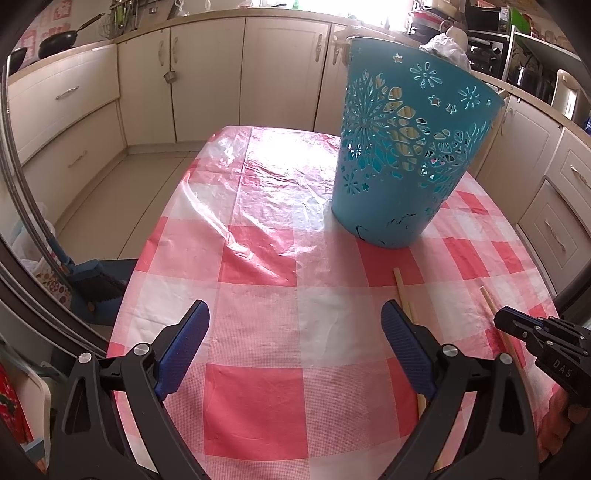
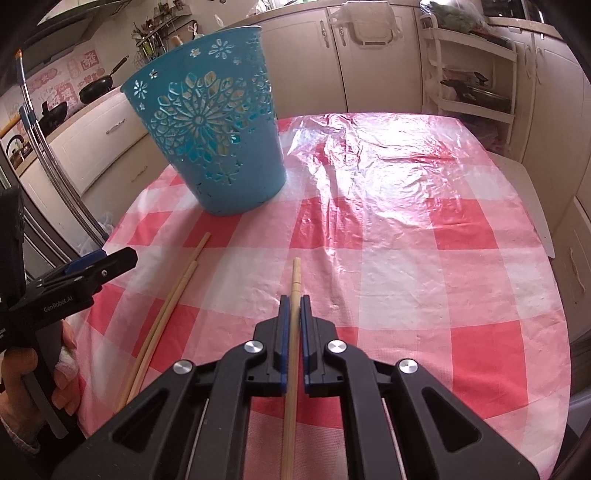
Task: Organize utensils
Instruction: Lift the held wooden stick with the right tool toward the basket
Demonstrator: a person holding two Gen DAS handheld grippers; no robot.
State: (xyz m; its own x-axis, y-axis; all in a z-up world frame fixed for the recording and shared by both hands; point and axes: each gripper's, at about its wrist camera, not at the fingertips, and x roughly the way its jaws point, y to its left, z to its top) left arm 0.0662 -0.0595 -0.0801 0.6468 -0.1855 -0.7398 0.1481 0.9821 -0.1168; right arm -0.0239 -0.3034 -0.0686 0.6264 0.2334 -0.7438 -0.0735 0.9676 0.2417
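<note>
bright daylight pours in from the far window (image 1: 354, 9), which is blown out to white. strong glare lies on the crinkled plastic cover of the table (image 1: 280, 158), also in the right wrist view. soft shadow falls beside the basket (image 1: 402, 155). both views are sharp, with fisheye bending and dark corners.

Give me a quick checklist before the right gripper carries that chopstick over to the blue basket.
1. Right gripper shut on the held chopstick: ok.
2. Chopstick square in the pads: cannot tell; it looks slightly slanted.
3. Blue basket standing upright on the checked tablecloth: ok.
4. Basket opening clear: cannot tell, the inside is hidden.
5. Left gripper open and empty: ok.
6. Two loose chopsticks left on the cloth: not ok, still to collect.
</note>
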